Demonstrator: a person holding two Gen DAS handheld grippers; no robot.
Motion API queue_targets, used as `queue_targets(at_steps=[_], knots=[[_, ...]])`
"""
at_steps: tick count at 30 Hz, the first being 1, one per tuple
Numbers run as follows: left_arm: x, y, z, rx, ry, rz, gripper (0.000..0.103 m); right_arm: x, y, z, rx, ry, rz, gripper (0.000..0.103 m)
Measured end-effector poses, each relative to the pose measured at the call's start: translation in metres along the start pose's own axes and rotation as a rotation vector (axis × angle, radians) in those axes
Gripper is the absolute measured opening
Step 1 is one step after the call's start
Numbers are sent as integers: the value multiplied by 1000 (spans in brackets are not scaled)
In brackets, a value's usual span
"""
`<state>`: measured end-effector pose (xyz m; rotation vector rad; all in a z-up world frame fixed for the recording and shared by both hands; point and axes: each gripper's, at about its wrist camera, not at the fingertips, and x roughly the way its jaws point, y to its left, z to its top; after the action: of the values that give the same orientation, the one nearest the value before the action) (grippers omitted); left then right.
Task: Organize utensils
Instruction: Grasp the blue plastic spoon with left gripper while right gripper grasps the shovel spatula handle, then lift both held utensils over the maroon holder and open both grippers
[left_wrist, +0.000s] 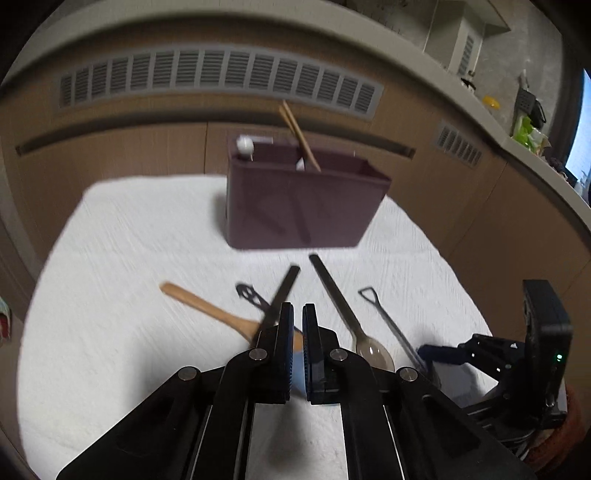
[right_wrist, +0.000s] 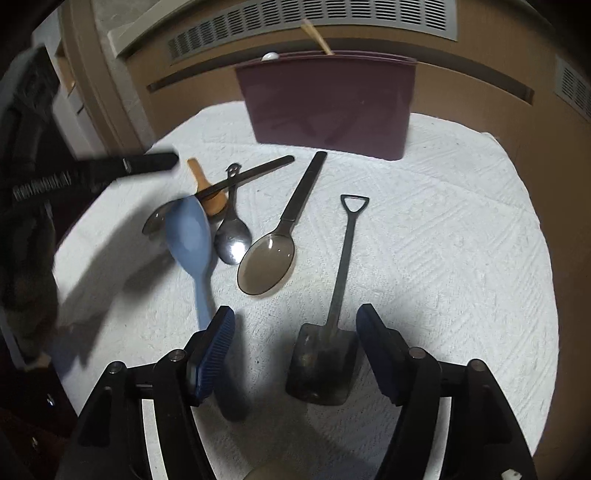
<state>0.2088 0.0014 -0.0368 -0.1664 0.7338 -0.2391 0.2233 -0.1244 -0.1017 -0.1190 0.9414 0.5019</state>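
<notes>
The left claw (left_wrist: 298, 325), nearest, is clamped on a blue spoon (right_wrist: 188, 236). The right claw (right_wrist: 295, 328) gapes wide over a shovel-shaped spoon (right_wrist: 334, 314). 2 chopsticks (left_wrist: 301, 138) already stand in the maroon box (left_wrist: 303, 199); about 6 utensils remain on the white-clothed bench (right_wrist: 443, 221), below brown vented panelling.

Left gripper (left_wrist: 298, 317): black angular linkage arms, round silver pivot pins, dark blue ribbed pads. Right gripper (right_wrist: 295, 325): same black frame, silver pins, blue ribbed pads; green indicator light on housing.
</notes>
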Motion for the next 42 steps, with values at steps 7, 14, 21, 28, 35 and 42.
queue_targets(at_steps=[7,14,21,28,35,42], knots=[[-5,22,-6,-75,85,-34,6,8,-18,24,91,-17,-74,29],[22,24,-31,-196,223,-134,9,32,-13,44,52,-8,-159,7],[44,18,-35,-193,277,-129,39,12,-18,33,100,-35,-127,6],[64,9,-34,-186,278,-136,13,-8,-21,24,129,-100,-141,6],[5,-15,-14,6,59,-63,10,-36,-19,19,157,-165,-119,6],[-36,-12,6,64,-86,-2,8,-60,-9,22,163,-261,-105,6]])
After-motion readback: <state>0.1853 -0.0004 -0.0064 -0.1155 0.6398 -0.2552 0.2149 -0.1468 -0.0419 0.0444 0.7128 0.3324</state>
